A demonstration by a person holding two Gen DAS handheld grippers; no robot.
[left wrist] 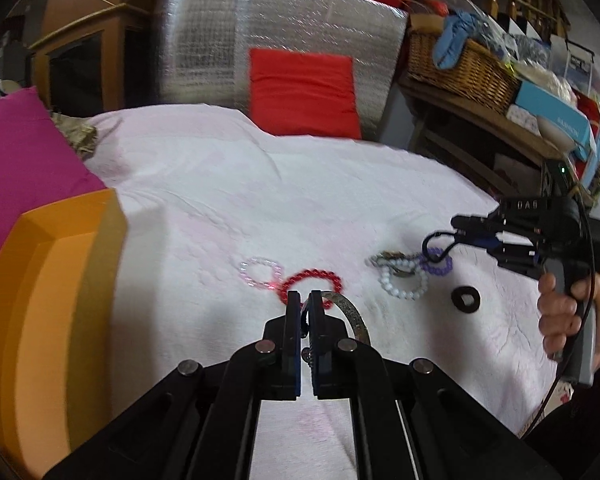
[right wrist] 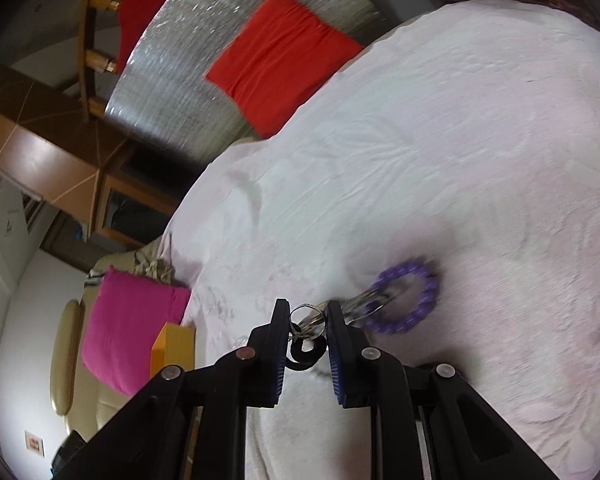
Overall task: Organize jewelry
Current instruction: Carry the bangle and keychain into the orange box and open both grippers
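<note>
My left gripper (left wrist: 305,295) is shut on a silver metal bangle (left wrist: 350,312) that curves out to its right. Just ahead lie a red bead bracelet (left wrist: 312,278) and a clear pink bead bracelet (left wrist: 260,270) on the white bedspread (left wrist: 220,200). My right gripper (left wrist: 440,246) hovers over a pile holding a purple bead bracelet (left wrist: 438,266), a pale bead bracelet (left wrist: 402,286) and a chain. In the right wrist view my right gripper (right wrist: 308,312) has thin silver rings (right wrist: 306,318) between its nearly closed fingers; the purple bracelet (right wrist: 406,300) lies just beyond. A black ring (left wrist: 465,299) lies nearby.
An open orange box (left wrist: 48,300) stands at the left with a magenta cushion (left wrist: 24,148) behind it. A red cushion (left wrist: 304,92) leans on a silver foil panel (left wrist: 204,40). A cluttered shelf with a wicker basket (left wrist: 468,68) is at the right.
</note>
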